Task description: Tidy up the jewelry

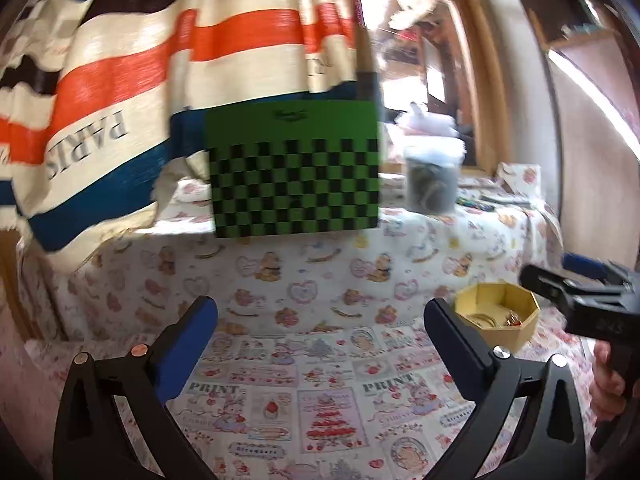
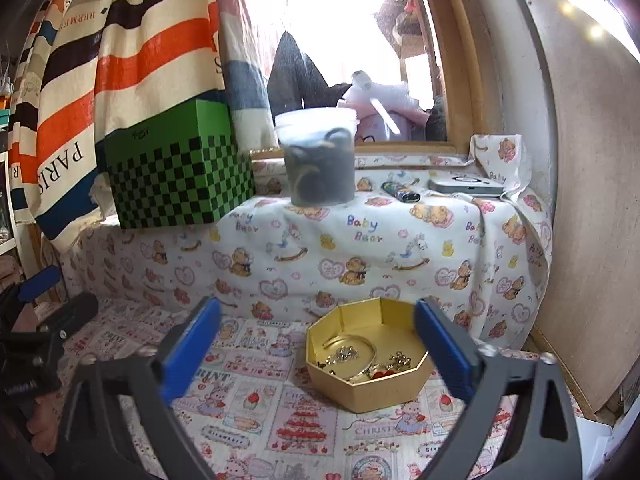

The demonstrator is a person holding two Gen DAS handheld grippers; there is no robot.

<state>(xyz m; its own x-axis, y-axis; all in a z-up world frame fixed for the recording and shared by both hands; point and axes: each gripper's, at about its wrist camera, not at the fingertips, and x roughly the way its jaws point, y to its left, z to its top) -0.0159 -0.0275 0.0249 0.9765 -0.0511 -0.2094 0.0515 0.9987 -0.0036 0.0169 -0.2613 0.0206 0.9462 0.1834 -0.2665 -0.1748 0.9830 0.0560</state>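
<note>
A gold octagonal box sits on the patterned cloth, holding a thin bangle, silver chain pieces and a small red and gold piece. My right gripper is open and empty, with the box between and just beyond its blue fingers. My left gripper is open and empty over bare cloth. The box also shows in the left wrist view to its right, with the right gripper's body beside it. The left gripper's body shows at the left edge of the right wrist view.
A green checkered box stands on a raised, cloth-covered ledge at the back, next to a clear plastic tub of dark items. A lighter and a flat grey device lie further right. A striped curtain hangs at the left.
</note>
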